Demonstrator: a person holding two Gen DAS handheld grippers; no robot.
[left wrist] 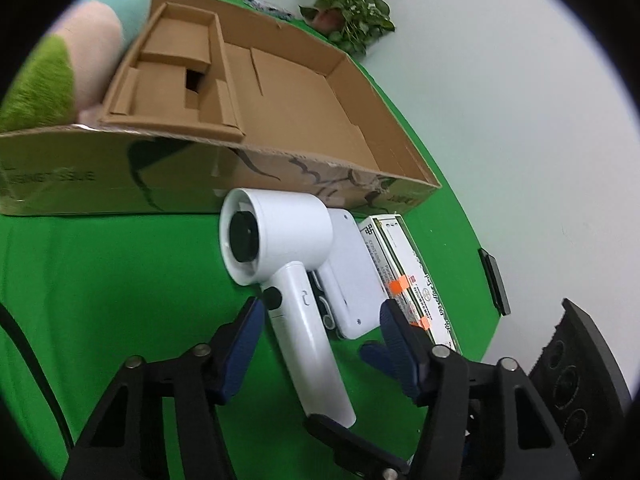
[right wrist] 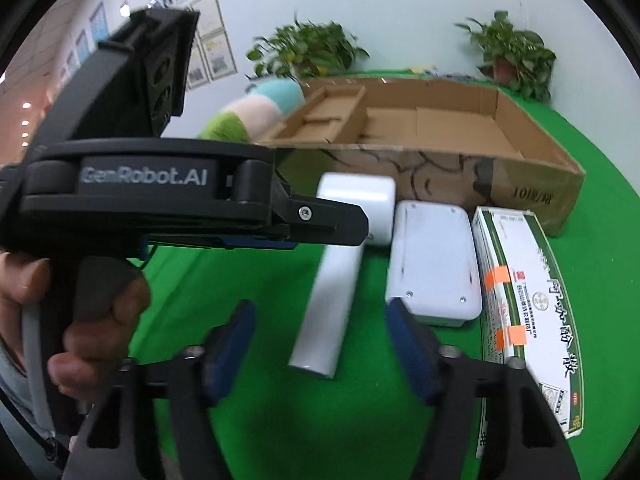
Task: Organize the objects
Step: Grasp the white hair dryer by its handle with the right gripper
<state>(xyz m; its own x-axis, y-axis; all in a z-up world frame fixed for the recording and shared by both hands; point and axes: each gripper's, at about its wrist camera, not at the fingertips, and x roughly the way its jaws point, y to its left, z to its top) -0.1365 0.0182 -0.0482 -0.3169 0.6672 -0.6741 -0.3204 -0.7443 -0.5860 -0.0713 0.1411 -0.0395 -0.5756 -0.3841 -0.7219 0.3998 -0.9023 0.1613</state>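
On the green cloth (left wrist: 100, 300), going left to right: a striped plush (left wrist: 80, 60) against the open cardboard box (left wrist: 280, 92), then below the box a white hair dryer (left wrist: 288, 272), a white flat case (left wrist: 352, 280) and a printed carton (left wrist: 416, 284) side by side. My left tongs (left wrist: 320, 322) stand partly open, pads either side of the dryer's handle (not pressing it). My right tongs (right wrist: 320, 330) are also partly open, holding nothing, with the handle's end lying between their tips. My hand (right wrist: 80, 320) grips the left tool.
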